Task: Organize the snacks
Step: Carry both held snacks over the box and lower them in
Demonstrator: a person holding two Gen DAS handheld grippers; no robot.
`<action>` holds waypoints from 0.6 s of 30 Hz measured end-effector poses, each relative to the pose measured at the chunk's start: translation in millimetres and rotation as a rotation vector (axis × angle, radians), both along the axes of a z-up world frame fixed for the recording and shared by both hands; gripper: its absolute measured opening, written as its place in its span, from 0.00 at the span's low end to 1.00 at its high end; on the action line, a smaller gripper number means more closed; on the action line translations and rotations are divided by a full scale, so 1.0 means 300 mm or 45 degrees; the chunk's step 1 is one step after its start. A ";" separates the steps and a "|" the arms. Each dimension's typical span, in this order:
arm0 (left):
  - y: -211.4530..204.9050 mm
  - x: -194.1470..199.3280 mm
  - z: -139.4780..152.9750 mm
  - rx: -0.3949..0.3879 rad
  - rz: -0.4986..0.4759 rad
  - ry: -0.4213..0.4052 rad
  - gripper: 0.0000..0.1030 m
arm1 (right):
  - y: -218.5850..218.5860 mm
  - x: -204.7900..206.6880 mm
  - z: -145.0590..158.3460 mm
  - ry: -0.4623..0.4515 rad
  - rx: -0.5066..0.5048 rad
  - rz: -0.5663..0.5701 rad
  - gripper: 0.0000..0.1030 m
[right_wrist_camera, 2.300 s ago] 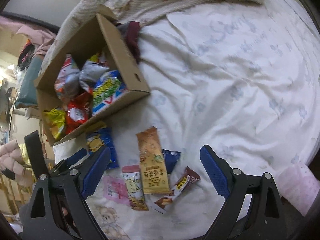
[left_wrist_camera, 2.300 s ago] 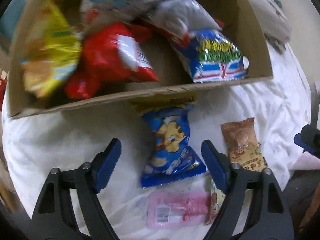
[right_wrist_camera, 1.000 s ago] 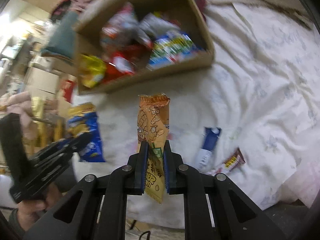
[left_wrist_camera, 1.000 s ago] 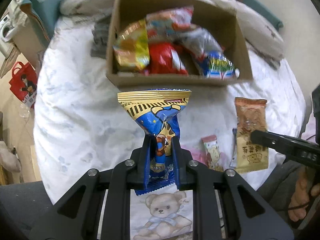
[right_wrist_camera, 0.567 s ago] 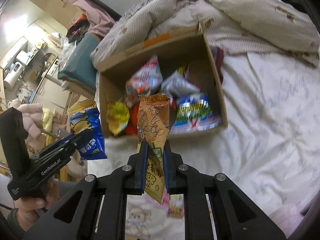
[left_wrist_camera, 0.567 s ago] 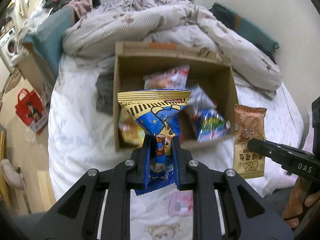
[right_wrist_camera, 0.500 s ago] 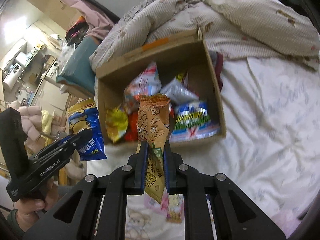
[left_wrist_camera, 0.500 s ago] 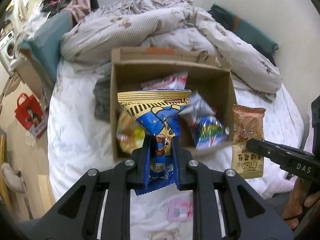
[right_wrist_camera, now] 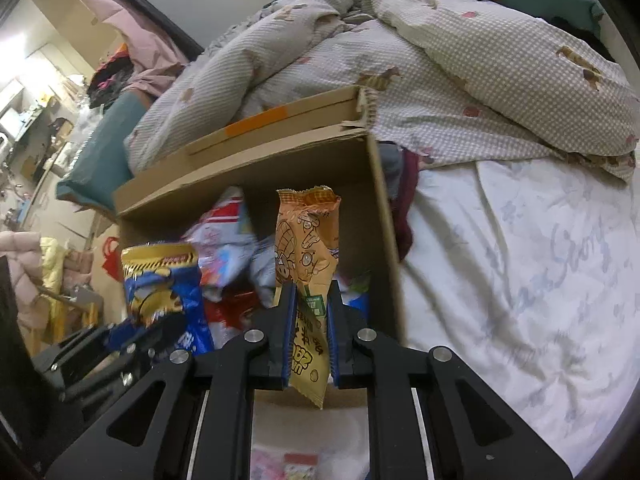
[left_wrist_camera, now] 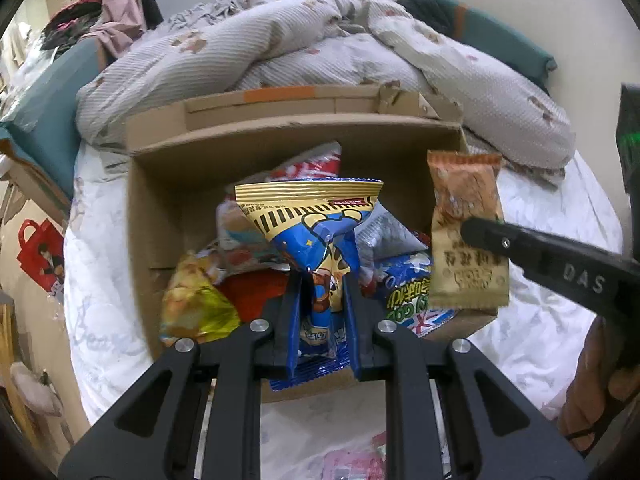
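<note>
Two packets hang over one box. Biggest is the bed [left_wrist_camera: 560, 312], white sheet under a rumpled quilt [left_wrist_camera: 304, 40]. On it sits my cardboard box [left_wrist_camera: 160, 208], open-topped and already holding snacks: a yellow bag [left_wrist_camera: 196, 304] at its left, a red one [left_wrist_camera: 256, 292] beside that, a blue-green one [left_wrist_camera: 408, 296] toward the right. My left gripper [left_wrist_camera: 322, 320] is clamped on a blue bag [left_wrist_camera: 308, 216] with a gold top, upright above the box's middle. My right gripper [right_wrist_camera: 310, 328] pinches an orange packet [right_wrist_camera: 306, 236], upright above the box's right part, near the right wall. Smallest, a pink wrapper [left_wrist_camera: 352, 460] lies on the sheet in front of the box.
</note>
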State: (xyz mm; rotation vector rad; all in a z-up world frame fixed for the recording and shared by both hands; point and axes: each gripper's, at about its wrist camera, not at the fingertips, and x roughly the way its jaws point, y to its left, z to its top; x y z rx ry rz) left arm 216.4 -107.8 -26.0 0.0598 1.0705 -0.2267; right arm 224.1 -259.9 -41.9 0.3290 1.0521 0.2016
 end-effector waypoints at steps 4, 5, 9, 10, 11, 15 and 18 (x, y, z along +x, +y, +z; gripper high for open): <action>-0.028 0.001 -0.032 0.028 -0.014 0.001 0.16 | -0.012 0.018 -0.022 0.007 -0.031 -0.007 0.14; -0.034 0.002 -0.038 0.033 -0.017 0.002 0.16 | -0.015 0.021 -0.025 0.008 -0.029 -0.012 0.14; -0.046 0.007 -0.041 0.041 -0.019 -0.006 0.16 | -0.030 0.036 -0.043 0.022 -0.012 -0.043 0.14; -0.049 0.009 -0.040 0.042 -0.020 -0.007 0.16 | -0.033 0.038 -0.047 0.025 -0.003 -0.048 0.14; -0.054 0.009 -0.039 0.042 -0.021 -0.011 0.16 | -0.035 0.039 -0.051 0.028 0.005 -0.054 0.14; -0.070 0.007 -0.034 0.063 -0.038 -0.029 0.16 | -0.037 0.047 -0.062 0.026 0.023 -0.063 0.15; -0.073 0.006 -0.033 0.084 -0.042 -0.026 0.17 | -0.045 0.047 -0.063 0.026 0.054 -0.070 0.15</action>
